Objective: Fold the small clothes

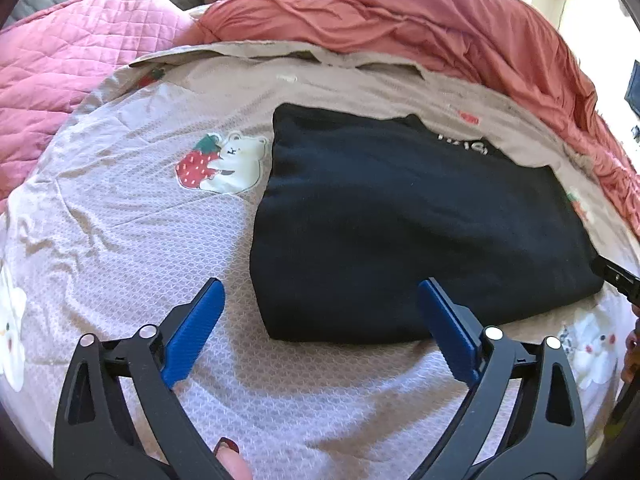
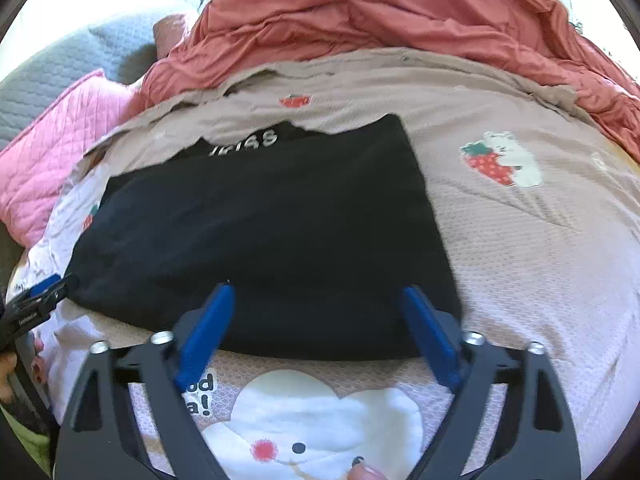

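While spread wide over the folded black fabric garment (image 1: 420,216), centre frame: left blue-padded gripper (image 1: 320,292) empty, right blue-padded gripper (image 2: 318,294) empty above its near edge.

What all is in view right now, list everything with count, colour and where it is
garment: one, black with white lettering, folded flat on the sheet, mid-bed
sheet: one, beige with strawberry and bear prints, covers the bed
duvet: one, coral red, bunched along the far edge
quilt: one, pink, far left
grey cover: one, grey quilted, behind the pink quilt
left gripper: one, black with blue fingers, open, at the garment's near left corner
right gripper: one, black with blue fingers, open, over the garment's near edge
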{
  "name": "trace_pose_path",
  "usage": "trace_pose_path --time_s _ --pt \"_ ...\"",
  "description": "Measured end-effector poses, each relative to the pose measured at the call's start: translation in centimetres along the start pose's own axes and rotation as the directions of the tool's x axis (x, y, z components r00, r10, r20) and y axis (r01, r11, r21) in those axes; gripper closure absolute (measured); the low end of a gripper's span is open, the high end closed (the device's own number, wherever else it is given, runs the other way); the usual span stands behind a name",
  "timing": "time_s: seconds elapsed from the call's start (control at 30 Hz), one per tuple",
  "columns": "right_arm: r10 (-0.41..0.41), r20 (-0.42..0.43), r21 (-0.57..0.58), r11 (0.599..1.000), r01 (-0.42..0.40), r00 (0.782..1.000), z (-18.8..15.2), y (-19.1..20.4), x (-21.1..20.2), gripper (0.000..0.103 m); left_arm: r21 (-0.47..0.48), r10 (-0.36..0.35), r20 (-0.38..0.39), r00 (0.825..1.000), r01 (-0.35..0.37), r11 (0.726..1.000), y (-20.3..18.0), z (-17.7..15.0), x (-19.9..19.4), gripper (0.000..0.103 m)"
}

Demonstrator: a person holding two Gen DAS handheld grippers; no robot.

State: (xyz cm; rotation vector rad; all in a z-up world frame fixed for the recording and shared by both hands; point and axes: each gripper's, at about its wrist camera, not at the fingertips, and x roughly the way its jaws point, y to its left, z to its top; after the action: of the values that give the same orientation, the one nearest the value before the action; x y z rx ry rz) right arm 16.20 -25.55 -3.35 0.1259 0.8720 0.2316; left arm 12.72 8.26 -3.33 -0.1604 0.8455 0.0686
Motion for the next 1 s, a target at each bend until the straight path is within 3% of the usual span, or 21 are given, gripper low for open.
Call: trace_pose_path --time_s 0.47,1.0 --pt "0.010 0.091 -0.019 1.000 -0.008 0.996 0.9 1.2 -3.4 0.008 -0.040 -0.012 0.063 0.998 0.015 0.999 0.8 -0.1 -2.0 0.010" --pt "0.136 0.072 -0.173 0.977 -0.122 0.988 0.5 9.4 -3.0 0.007 -0.062 0.058 0.113 0.992 -0.051 0.997 3.2 0.3 -3.6 0.010"
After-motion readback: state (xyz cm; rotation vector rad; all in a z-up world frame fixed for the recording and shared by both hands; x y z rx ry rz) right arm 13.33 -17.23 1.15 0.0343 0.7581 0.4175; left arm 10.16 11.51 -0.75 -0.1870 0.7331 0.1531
